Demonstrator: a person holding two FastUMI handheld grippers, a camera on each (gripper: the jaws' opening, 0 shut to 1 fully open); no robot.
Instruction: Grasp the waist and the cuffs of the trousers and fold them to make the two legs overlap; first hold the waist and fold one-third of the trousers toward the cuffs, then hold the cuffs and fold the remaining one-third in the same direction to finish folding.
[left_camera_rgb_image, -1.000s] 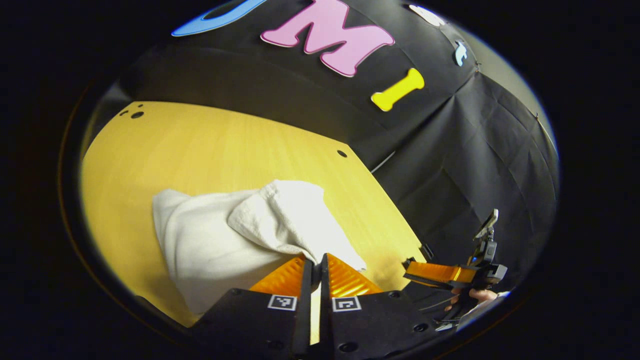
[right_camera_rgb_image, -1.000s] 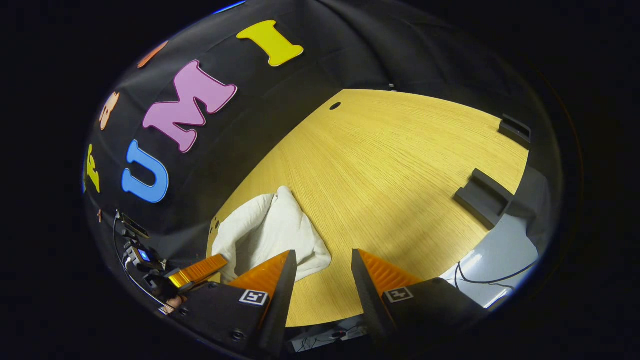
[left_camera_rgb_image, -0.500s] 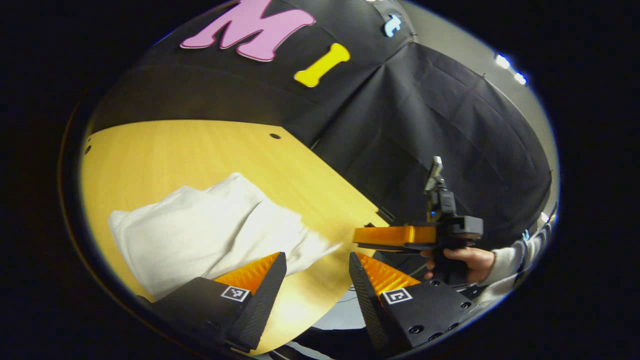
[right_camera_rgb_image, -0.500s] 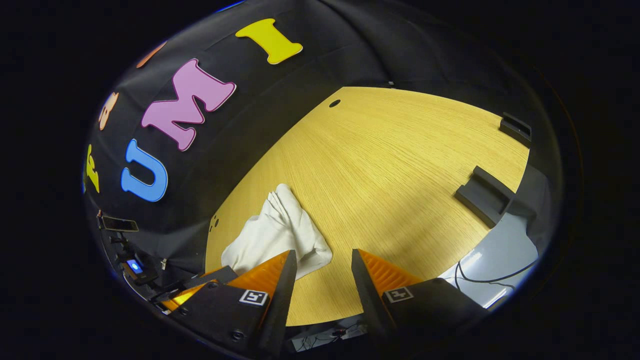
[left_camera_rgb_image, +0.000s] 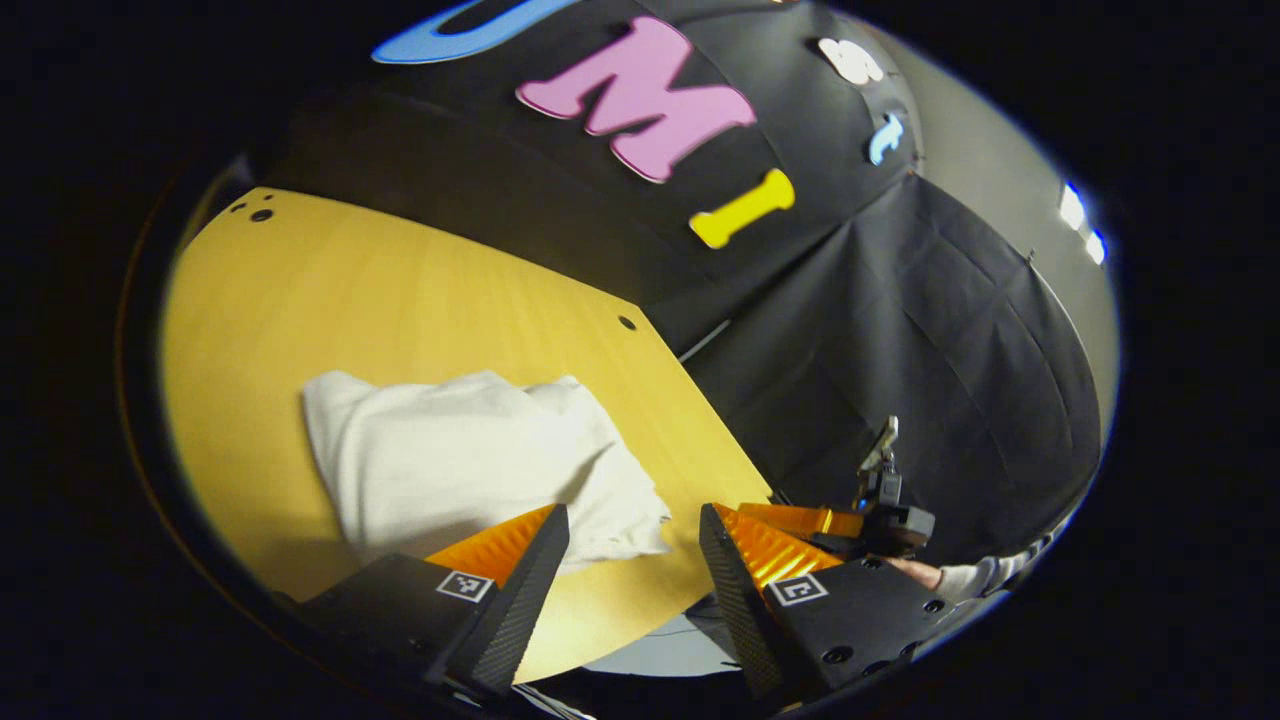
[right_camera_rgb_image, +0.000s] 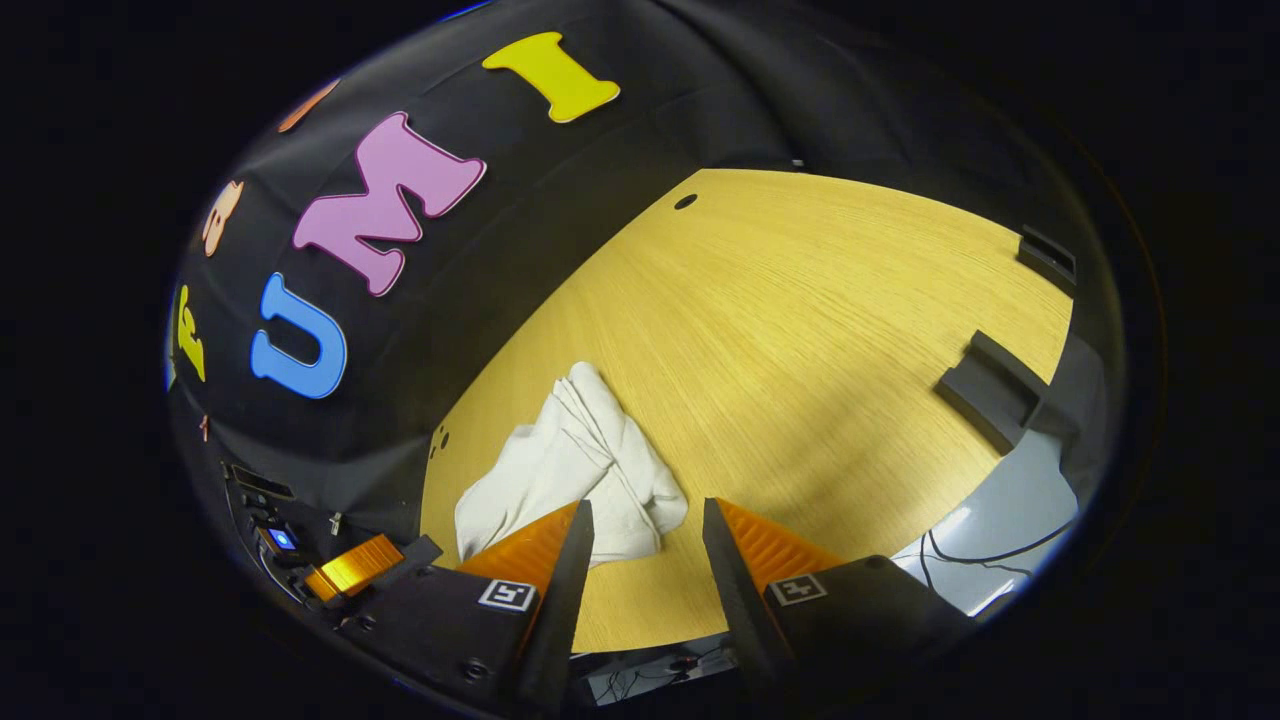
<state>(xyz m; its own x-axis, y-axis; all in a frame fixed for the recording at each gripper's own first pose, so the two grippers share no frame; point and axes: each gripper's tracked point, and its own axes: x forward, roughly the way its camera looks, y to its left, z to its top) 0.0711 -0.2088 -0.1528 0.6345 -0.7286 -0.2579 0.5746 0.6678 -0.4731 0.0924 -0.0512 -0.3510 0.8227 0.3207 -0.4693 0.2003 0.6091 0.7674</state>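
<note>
left gripper view: we note the left gripper (left_camera_rgb_image: 633, 520) spread wide, holding nothing, above the worktop (left_camera_rgb_image: 400, 300) front edge. the folded trousers (left_camera_rgb_image: 470, 465) lie near that edge. right gripper (right_camera_rgb_image: 640, 520) likewise spread, empty; bare worktop beyond, two dark blocks (right_camera_rgb_image: 990, 385) at its far side.

Yellow wooden table (right_camera_rgb_image: 800, 330) under folded white trousers (left_camera_rgb_image: 470, 470)

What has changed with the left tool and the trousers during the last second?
The left tool let go of the white trousers: its jaws, shut on the cloth a second ago, now stand open. The lifted flap dropped flat. The right tool stayed open; the bundle stayed on the table.
</note>
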